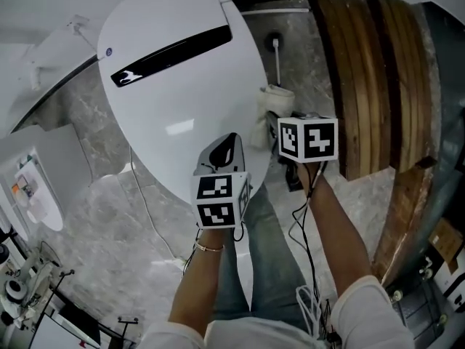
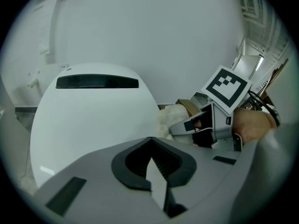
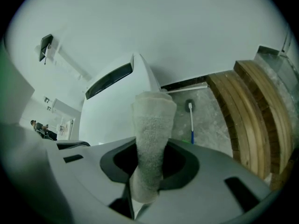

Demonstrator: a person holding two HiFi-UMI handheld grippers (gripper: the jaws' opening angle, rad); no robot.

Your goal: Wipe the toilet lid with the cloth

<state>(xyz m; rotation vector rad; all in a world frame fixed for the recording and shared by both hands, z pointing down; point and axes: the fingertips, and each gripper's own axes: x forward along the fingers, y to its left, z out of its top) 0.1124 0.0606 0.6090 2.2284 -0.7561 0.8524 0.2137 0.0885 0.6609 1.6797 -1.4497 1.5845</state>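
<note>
The white toilet lid (image 1: 182, 78) is down, with a black strip near its back. My right gripper (image 1: 275, 126) hangs just off the lid's right edge, shut on a rolled off-white cloth (image 1: 273, 102) that sticks up out of its jaws. In the right gripper view the cloth (image 3: 152, 134) stands upright between the jaws, with the lid (image 3: 117, 97) behind it. My left gripper (image 1: 227, 150) hovers over the lid's front edge, shut and empty. The left gripper view has the lid (image 2: 93, 120) ahead and the cloth (image 2: 169, 118) to the right.
A toilet brush (image 1: 276, 48) stands on the marble floor behind the right gripper. Curved wooden boards (image 1: 370, 78) line the right side. A thin white cable (image 1: 149, 209) lies on the floor left of the toilet, near a white unit (image 1: 40, 184).
</note>
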